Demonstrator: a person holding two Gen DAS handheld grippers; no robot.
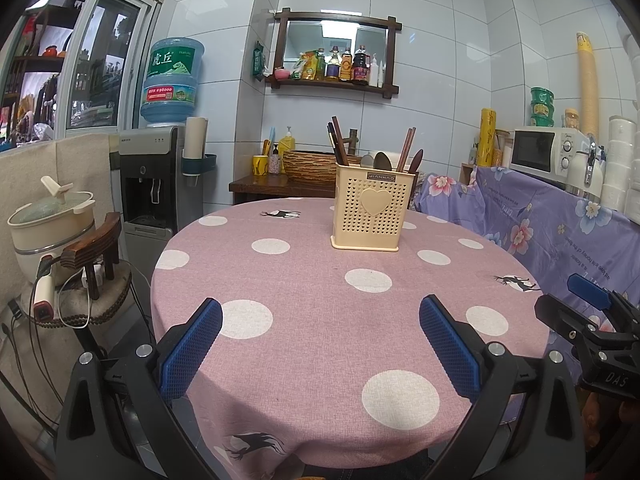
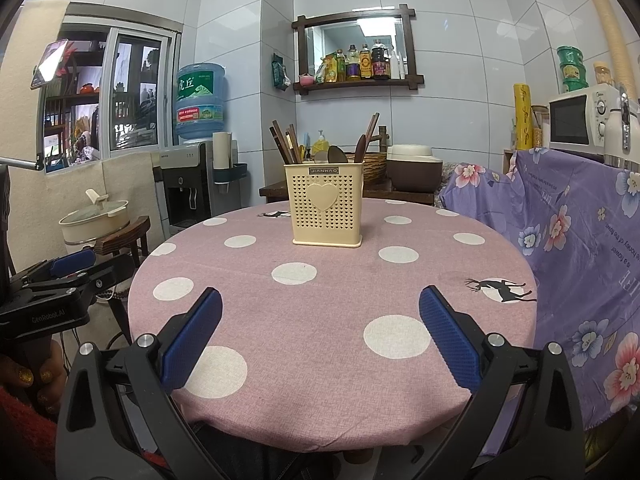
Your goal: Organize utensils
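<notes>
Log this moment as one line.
left claw open, empty | right claw open, empty | caddy upright on table, utensils inside

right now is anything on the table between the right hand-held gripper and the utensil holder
No. In the right wrist view only bare tablecloth lies between the right hand-held gripper and the utensil holder.

Your left wrist camera looks out between its two blue fingers (image 1: 192, 344) from the near edge of the round table (image 1: 320, 320), facing the tiled back wall (image 1: 420, 80). Your right wrist camera does the same from a spot just to the right, and it is just as close. Both see the cream utensil holder (image 1: 372, 208) (image 2: 327, 208) at the far side, and each one catches the other gripper at its edge.
</notes>
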